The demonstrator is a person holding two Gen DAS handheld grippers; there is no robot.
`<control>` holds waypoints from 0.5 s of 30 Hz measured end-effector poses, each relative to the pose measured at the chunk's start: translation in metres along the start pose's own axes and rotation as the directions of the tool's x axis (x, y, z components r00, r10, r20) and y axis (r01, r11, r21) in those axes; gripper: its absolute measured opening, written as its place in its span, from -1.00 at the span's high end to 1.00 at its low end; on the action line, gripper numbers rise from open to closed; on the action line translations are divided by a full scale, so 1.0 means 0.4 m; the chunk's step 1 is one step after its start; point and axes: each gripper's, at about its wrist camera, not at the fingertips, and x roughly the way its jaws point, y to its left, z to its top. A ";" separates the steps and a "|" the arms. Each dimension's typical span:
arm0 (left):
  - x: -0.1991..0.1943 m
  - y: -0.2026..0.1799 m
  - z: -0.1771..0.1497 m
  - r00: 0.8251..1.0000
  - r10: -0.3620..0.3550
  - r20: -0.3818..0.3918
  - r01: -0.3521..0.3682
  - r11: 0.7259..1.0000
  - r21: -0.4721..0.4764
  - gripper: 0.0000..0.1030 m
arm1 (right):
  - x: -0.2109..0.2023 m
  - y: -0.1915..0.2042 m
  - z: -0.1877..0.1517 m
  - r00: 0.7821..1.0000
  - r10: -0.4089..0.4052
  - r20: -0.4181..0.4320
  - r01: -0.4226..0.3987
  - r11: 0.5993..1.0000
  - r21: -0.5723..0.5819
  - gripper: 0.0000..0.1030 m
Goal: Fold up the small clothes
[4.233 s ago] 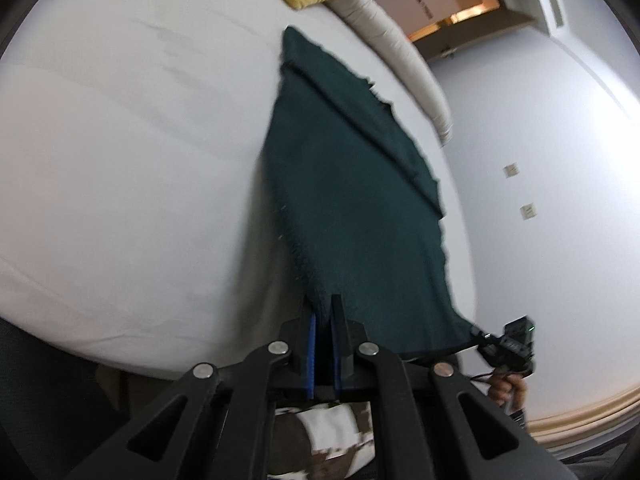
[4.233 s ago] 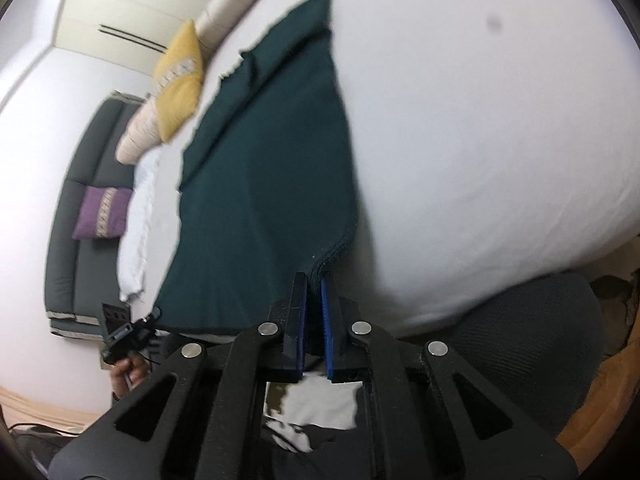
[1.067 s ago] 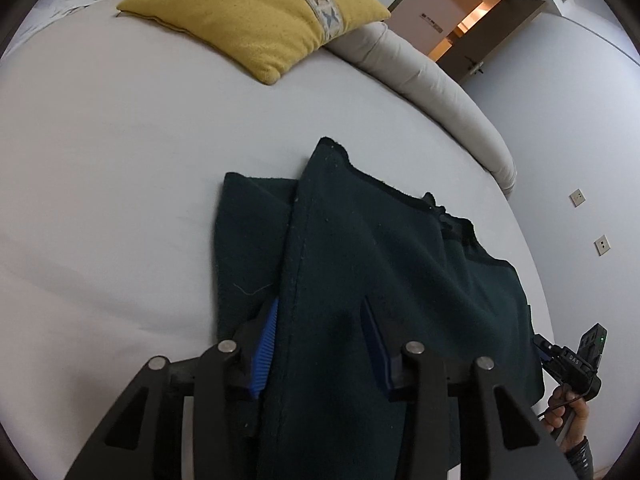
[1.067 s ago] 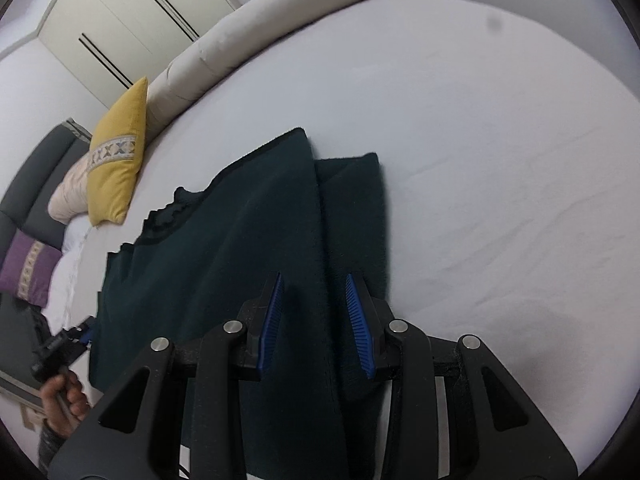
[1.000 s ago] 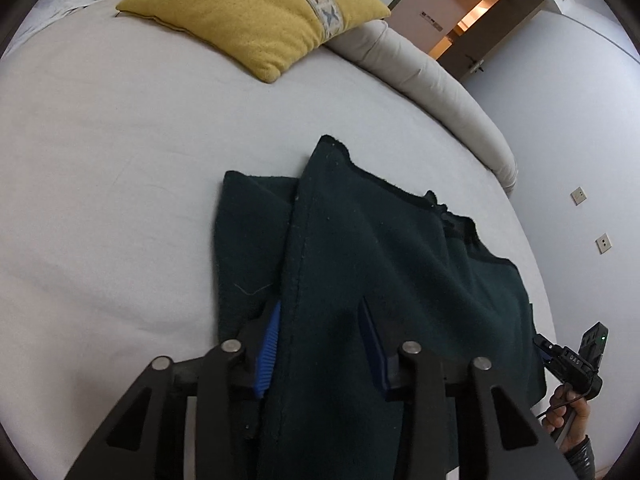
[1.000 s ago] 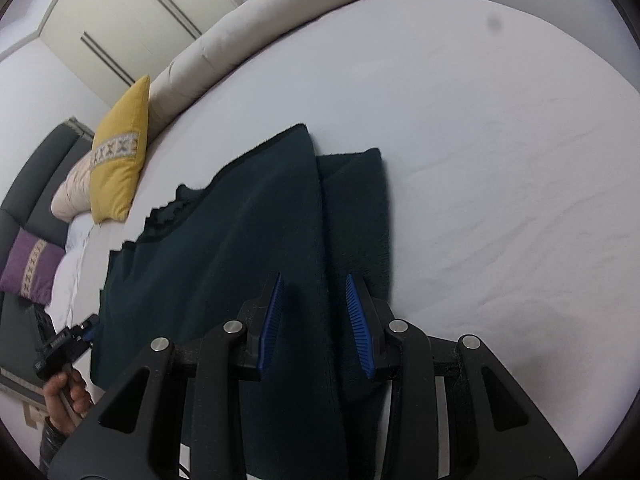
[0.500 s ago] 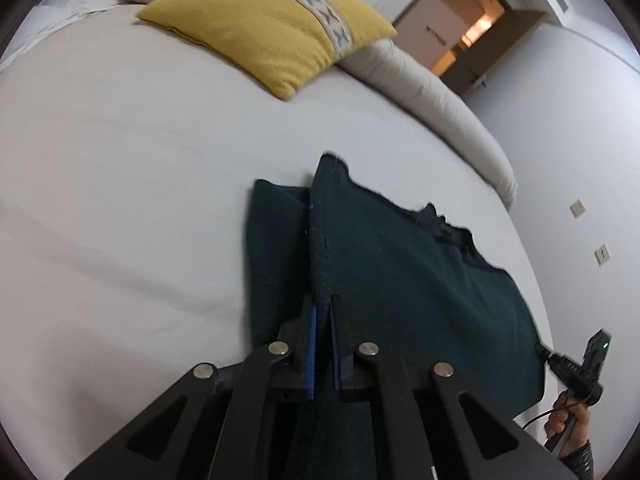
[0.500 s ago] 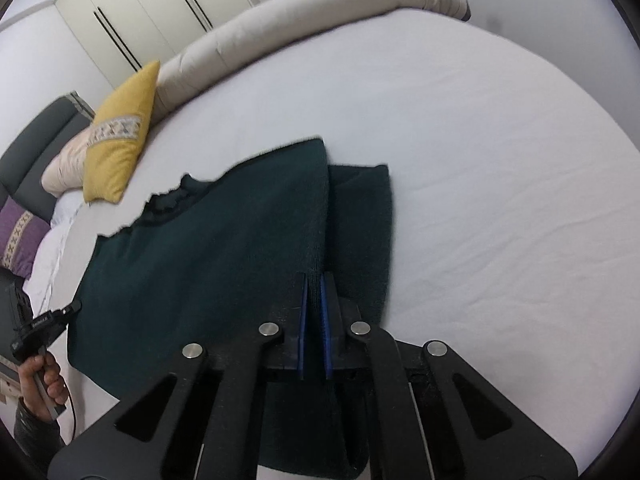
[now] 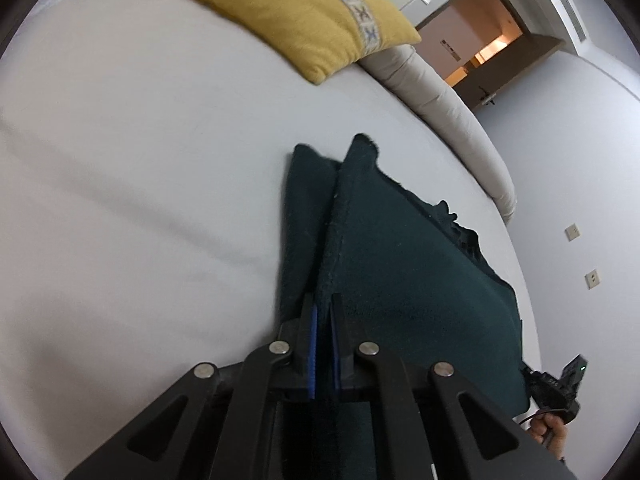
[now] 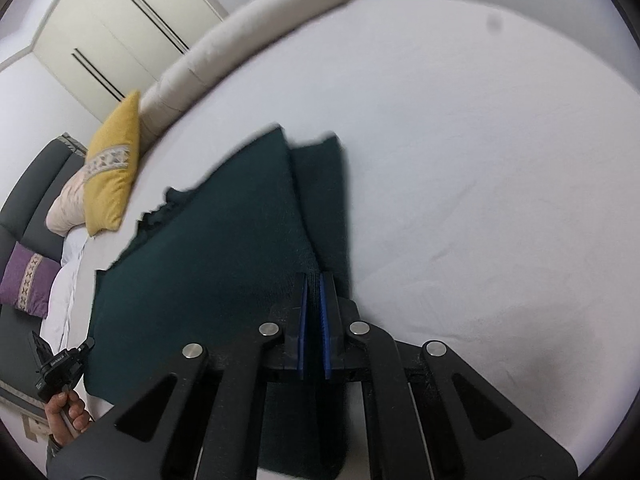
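One dark green garment (image 9: 408, 276) on the white bed (image 9: 140, 168), and two grippers working it, one at each side edge. The left gripper (image 9: 323, 312) has its blue-padded fingers pressed together with only a thin slot between them, and the garment's raised left edge runs straight into that slot, so it is pinching the cloth. Over on the other side, the right gripper (image 10: 314, 292) is the same story: jaws nearly closed, the garment's right edge clamped between the blue pads. From the right wrist view the garment (image 10: 216, 248) lies spread across the bed (image 10: 480, 184) with a narrower strip of it lying flat just outside the lifted edge on each side. Counting cushions: one yellow pillow (image 9: 304, 12) with a patterned band at the head of the bed, seen again from the right wrist (image 10: 112, 168), and one purple cushion (image 10: 26, 284) on the grey sofa (image 10: 36, 184) beyond. One long beige bolster (image 9: 444, 108) curves along the far rim of the mattress. Both views catch the opposite hand gripping its tool at the frame's edge.
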 end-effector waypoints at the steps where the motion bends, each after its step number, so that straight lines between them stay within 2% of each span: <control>1: -0.005 0.002 -0.006 1.000 -0.001 0.003 0.001 1.000 -0.001 0.87 | 0.001 -0.008 -0.001 1.000 0.009 0.002 -0.009 1.000 0.016 0.93; 5: -0.002 -0.008 -0.008 1.000 0.014 0.005 -0.014 1.000 0.025 0.87 | -0.017 0.008 -0.006 1.000 -0.011 0.027 0.011 1.000 -0.008 0.93; 10: -0.027 -0.011 -0.004 1.000 0.019 0.011 -0.019 0.999 0.030 0.81 | 0.005 -0.006 -0.002 1.000 -0.007 0.007 0.007 1.000 0.010 0.89; 12: -0.058 -0.016 -0.001 0.998 0.047 0.040 -0.049 0.998 0.030 0.72 | -0.025 0.020 0.001 0.998 -0.061 0.022 0.062 0.998 -0.022 0.65; 13: -0.081 -0.025 0.003 0.995 0.068 0.073 -0.071 0.997 0.038 0.54 | -0.042 0.032 0.005 0.995 -0.095 0.034 0.096 0.995 -0.026 0.59; 15: -0.117 -0.050 0.018 0.987 0.092 0.136 -0.100 0.993 0.059 0.36 | -0.082 0.055 0.018 0.983 -0.157 0.091 0.160 0.987 -0.027 0.30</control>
